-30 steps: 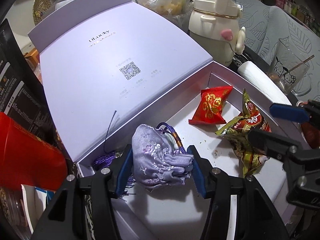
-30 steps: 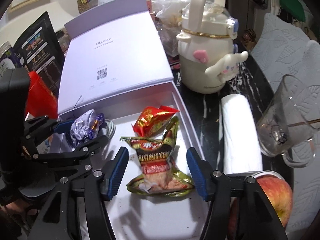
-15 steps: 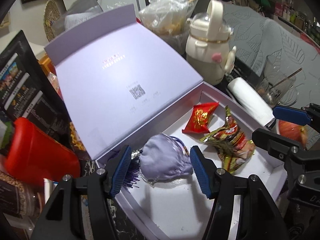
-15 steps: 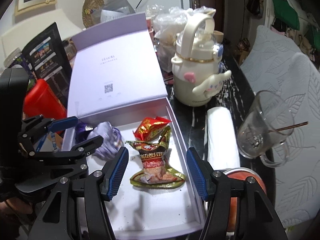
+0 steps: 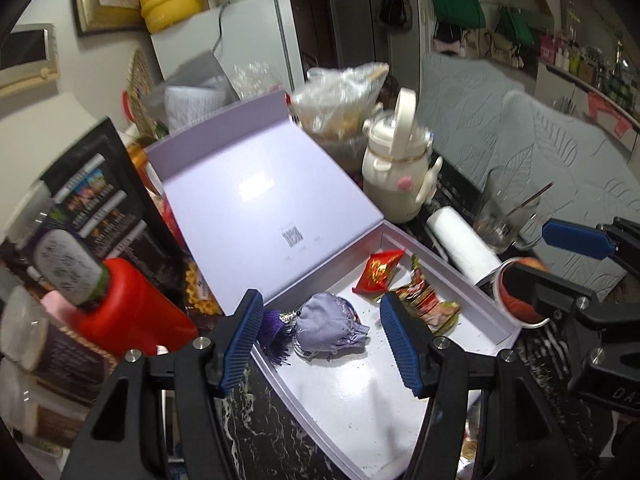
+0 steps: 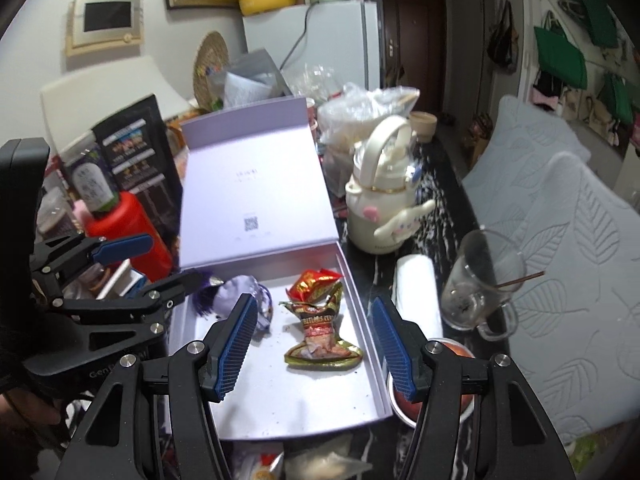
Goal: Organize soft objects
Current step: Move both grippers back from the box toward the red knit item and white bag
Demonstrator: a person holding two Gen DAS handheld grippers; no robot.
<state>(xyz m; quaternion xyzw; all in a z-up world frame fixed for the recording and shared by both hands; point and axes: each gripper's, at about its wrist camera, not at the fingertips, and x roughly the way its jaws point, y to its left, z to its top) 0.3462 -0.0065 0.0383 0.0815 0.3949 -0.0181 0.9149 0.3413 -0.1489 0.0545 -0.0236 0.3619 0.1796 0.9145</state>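
A lilac fabric pouch with a purple tassel lies in the left end of the open lilac gift box. A red snack packet and a green-gold snack packet lie further right in the box. My left gripper is open and empty, raised above and back from the pouch. My right gripper is open and empty, above the box over the green-gold packet. The pouch and red packet also show in the right wrist view.
The box lid stands open behind. A red bottle and dark packages stand left. A cream kettle, white roll, glass mug and an apple in a bowl stand right of the box.
My left gripper let go of the pouch, which now lies in the box, and pulled up and back. My right gripper also drew back and up.
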